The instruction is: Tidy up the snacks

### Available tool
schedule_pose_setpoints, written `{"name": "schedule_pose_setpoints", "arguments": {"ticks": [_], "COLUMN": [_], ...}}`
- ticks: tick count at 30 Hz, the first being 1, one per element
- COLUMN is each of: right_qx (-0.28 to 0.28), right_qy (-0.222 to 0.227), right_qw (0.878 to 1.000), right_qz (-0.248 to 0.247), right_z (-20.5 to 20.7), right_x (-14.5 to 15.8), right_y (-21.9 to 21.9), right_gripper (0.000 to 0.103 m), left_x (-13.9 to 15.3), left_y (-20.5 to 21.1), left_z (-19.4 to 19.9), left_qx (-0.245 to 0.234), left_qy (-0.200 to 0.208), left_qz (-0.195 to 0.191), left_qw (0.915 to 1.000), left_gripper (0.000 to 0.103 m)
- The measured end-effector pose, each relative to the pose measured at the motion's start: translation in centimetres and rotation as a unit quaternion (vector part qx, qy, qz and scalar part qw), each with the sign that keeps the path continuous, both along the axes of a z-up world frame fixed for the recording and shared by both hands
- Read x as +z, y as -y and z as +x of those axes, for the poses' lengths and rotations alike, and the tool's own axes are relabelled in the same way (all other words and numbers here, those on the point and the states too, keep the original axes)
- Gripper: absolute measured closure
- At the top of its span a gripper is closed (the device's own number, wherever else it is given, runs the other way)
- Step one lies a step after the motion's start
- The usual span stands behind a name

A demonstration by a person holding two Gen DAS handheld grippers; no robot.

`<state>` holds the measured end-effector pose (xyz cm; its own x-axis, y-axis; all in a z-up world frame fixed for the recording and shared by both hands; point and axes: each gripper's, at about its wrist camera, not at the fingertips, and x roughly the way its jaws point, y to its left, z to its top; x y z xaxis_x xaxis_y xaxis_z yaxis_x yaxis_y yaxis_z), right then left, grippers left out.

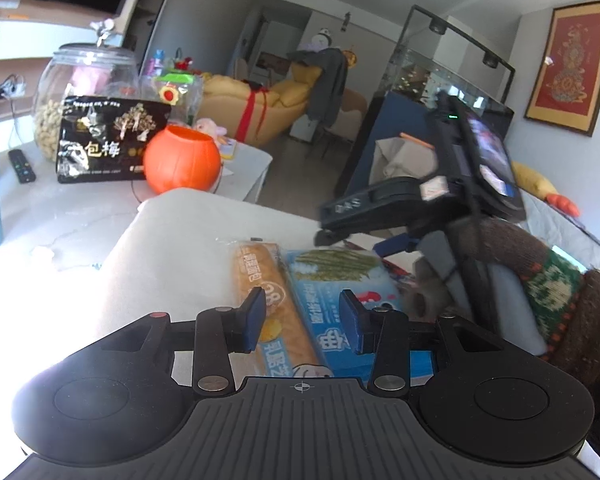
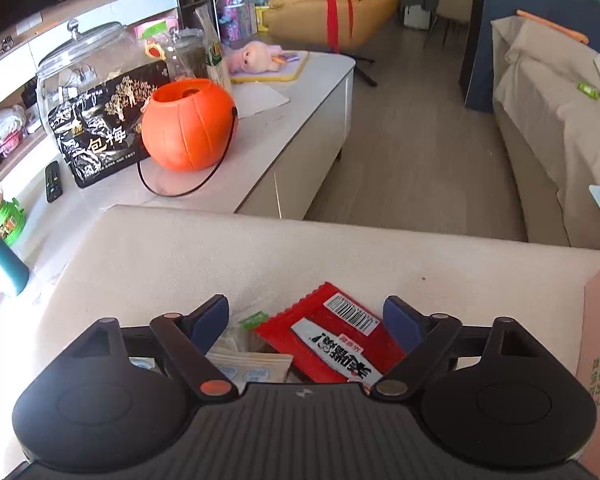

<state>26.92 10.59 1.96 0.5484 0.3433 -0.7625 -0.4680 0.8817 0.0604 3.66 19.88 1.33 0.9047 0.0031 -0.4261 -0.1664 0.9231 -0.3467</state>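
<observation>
**Desk:** Snacks — where do they lie?

**Photographer:** On a pale cushioned surface (image 2: pixel 260 248) beside a white low table (image 2: pixel 300 120). From the left wrist camera, an orange bread packet (image 1: pixel 272 296) lies touching a blue snack bag (image 1: pixel 340 292) printed with green stalks. From the right wrist camera, a red packet (image 2: pixel 332 332) with a barcode lies face down, partly overlapping a pale clear-topped pouch (image 2: pixel 252 364).

**Desk:** And the tools?

**Photographer:** The left gripper (image 1: pixel 303 316) hovers above the bread packet and the blue bag, fingers narrowly apart, clasping nothing. The right gripper (image 2: pixel 307 318) hangs over the red packet with its fingers spread wide, released; the packet sits between them, untouched as far as I can tell. The left camera also catches that right gripper, blurred, in a hand (image 1: pixel 428 284) with a knitted brown sleeve (image 1: pixel 552 288).

**Desk:** Anything on the table?

**Photographer:** An orange pumpkin bucket (image 2: pixel 188 124) stands just beside a black snack bag (image 2: pixel 100 128) with gold trees, which leans before a big lidded glass jar (image 2: pixel 80 56). A remote control (image 2: pixel 53 182) lies near the bag.
</observation>
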Motion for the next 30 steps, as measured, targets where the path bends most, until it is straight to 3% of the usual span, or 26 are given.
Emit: {"name": "schedule_pose_setpoints", "arguments": {"ticks": [3,7,17,18,21,22,28,30], "right_qx": [0.029,0.053,0.089,0.081,0.038,0.024,-0.006,-0.002], "right_qy": [0.004,-0.007,-0.045,-0.034,0.001,0.007,-0.039,-0.051], "right_qw": [1.0,0.998,0.993,0.994,0.996,0.996,0.996,0.996], "right_qz": [0.009,0.033,0.063,0.07,0.083,0.089,0.079,0.067], "right_z": [-1.5,-4.3,-10.3,-10.2,-9.1,-8.4,-2.2,-1.1], "right_x": [0.8,1.9,3.2,3.8,4.8,4.9,2.2,1.3], "right_y": [1.5,4.7,10.3,10.7,11.0,10.9,6.9,5.3], "right_gripper": [0.048,0.057,0.058,0.055,0.022,0.018,0.018,0.018], "left_x": [-0.3,-0.5,-0.1,0.0,0.0,-0.1,0.4,1.2], "left_y": [-0.6,-0.6,0.6,0.7,0.8,0.7,0.6,0.8], "left_z": [0.2,0.2,0.1,0.1,0.2,0.2,-0.5,-1.3], "left_qx": [0.004,0.008,0.016,0.016,0.015,0.014,0.012,-0.013], "left_qy": [-0.008,-0.011,-0.009,-0.01,-0.012,-0.012,0.001,0.003], "left_qz": [-0.017,-0.015,0.022,0.025,0.028,0.027,0.022,0.007], "left_qw": [0.9998,0.9998,0.9996,0.9995,0.9994,0.9995,0.9997,0.9999], "left_gripper": [0.059,0.059,0.059,0.059,0.059,0.059,0.059,0.059]}}
